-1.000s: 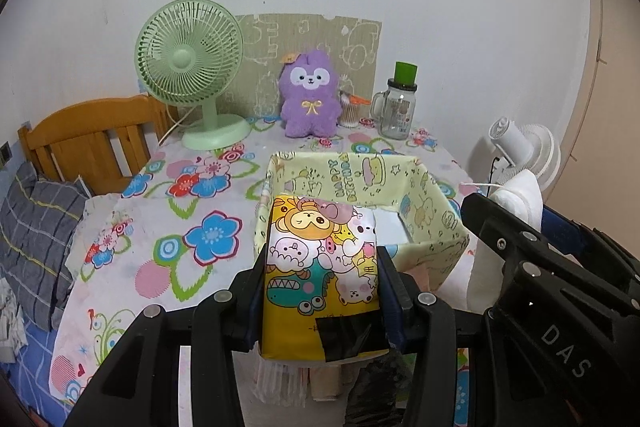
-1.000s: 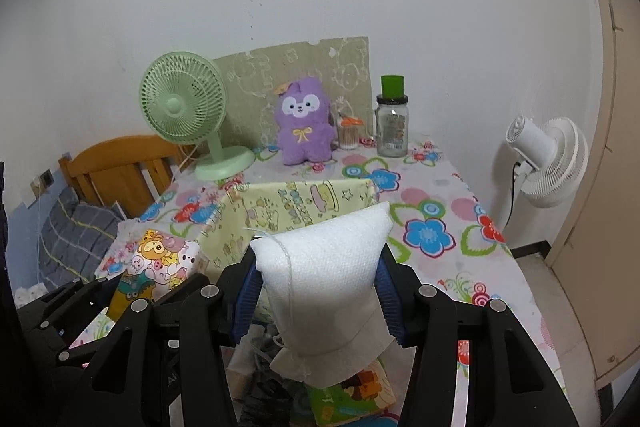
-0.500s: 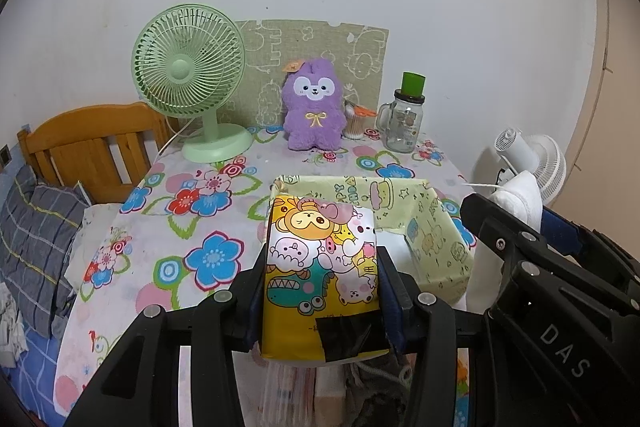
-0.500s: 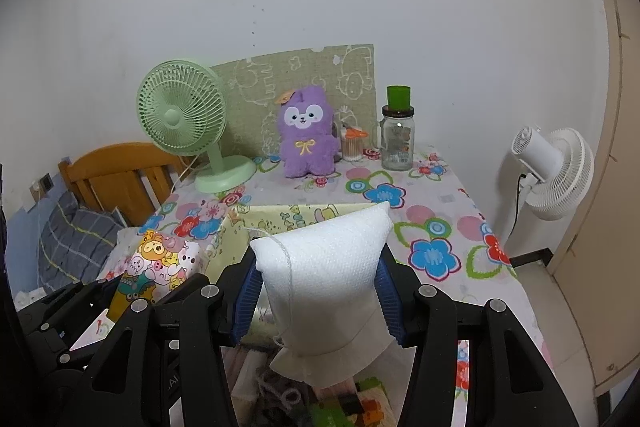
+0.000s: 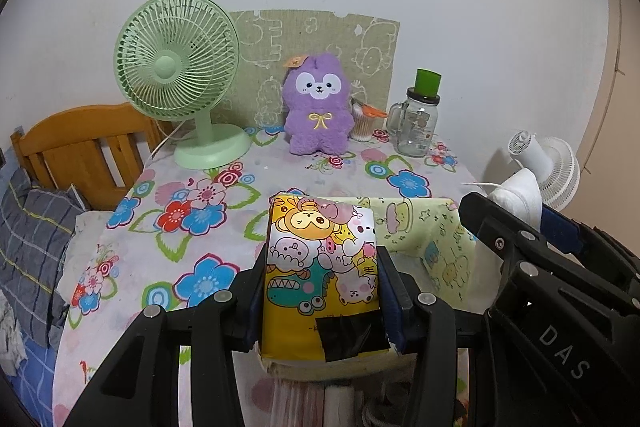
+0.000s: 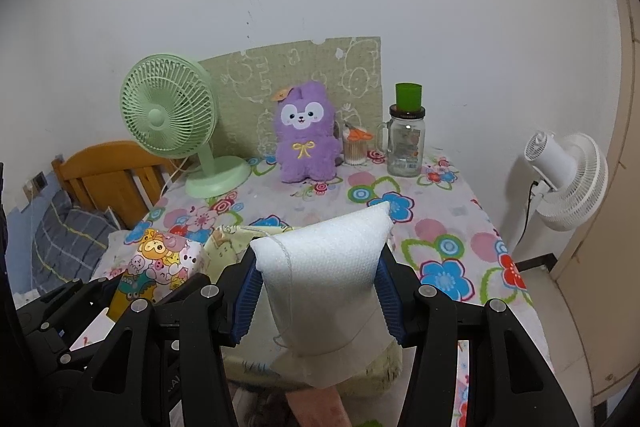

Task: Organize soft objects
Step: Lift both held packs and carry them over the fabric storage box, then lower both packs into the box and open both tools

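My left gripper [image 5: 322, 259] is shut on a yellow tissue pack [image 5: 316, 227] printed with cartoon animals, held upright. My right gripper [image 6: 316, 259] is shut on a white soft paper pack [image 6: 324, 247], which also shows at the right edge of the left wrist view. Just behind and below both packs, a pale green fabric box [image 5: 440, 239] sits on the floral tablecloth [image 5: 168, 227], with most of its inside hidden. A purple plush [image 5: 318, 107] sits upright at the far edge against a green board.
A green desk fan [image 5: 178, 63] stands at the back left, and a glass mug jar with a green lid [image 5: 418, 123] and a swab cup [image 6: 354, 147] at the back right. A white fan [image 6: 568, 179] stands off the table's right side. A wooden headboard [image 5: 80, 143] and pillow lie left.
Both grippers have carried their packs forward over the table toward the far wall. The fabric box has slid lower in both views and is now largely hidden behind the packs.
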Demonstrator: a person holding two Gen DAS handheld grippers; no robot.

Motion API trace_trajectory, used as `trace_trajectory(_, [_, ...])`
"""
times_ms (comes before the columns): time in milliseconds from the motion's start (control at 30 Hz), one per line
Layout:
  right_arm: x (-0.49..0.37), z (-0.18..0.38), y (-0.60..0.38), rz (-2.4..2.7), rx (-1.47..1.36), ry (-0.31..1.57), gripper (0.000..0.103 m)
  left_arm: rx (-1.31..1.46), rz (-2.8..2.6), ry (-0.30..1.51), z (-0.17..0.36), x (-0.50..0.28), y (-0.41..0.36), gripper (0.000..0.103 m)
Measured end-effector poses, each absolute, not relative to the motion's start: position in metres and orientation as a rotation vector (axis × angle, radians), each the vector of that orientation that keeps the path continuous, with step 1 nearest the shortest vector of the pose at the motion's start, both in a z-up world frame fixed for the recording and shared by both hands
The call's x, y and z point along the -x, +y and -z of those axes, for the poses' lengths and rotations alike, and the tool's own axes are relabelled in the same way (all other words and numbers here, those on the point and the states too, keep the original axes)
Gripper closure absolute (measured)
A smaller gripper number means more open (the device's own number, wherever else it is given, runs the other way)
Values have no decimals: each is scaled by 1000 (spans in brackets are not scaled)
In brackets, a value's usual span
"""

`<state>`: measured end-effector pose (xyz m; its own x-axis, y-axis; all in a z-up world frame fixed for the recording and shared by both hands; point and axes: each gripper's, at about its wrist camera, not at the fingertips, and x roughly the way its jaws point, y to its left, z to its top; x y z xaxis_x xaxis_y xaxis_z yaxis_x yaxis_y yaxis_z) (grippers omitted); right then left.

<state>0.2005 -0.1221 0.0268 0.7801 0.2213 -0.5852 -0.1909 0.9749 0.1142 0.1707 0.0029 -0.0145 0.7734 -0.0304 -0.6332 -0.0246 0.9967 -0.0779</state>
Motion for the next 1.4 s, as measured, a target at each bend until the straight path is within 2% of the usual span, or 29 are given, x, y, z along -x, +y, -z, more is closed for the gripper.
trace_trajectory(600, [-264, 14, -108, -240, -71, 748, 47, 108, 15, 804, 53, -233, 9, 52])
trace_trajectory(700, [-270, 20, -107, -247, -80, 765, 47, 116, 16, 820, 58, -237, 10, 41])
trace_trajectory(733, [-271, 21, -107, -251, -85, 769, 45, 118, 21, 821, 59, -238, 10, 40])
trace_trajectory(800, [-275, 25, -106, -258, -92, 787, 33, 110, 25, 821, 59, -239, 8, 35])
trace_trajectory(900, [-277, 28, -107, -258, -103, 797, 26, 102, 55, 820, 59, -238, 3, 23])
trace_trajectory(1000, [-276, 27, -107, -246, -96, 798, 18, 93, 62, 815, 58, -236, 0, 18])
trace_trajectory(1200, [-267, 19, -110, -227, -98, 780, 17, 67, 29, 786, 49, -228, -3, 7])
trace_trajectory(1400, [-251, 6, -114, -221, -98, 753, 16, 49, 19, 754, 37, -213, -7, 7])
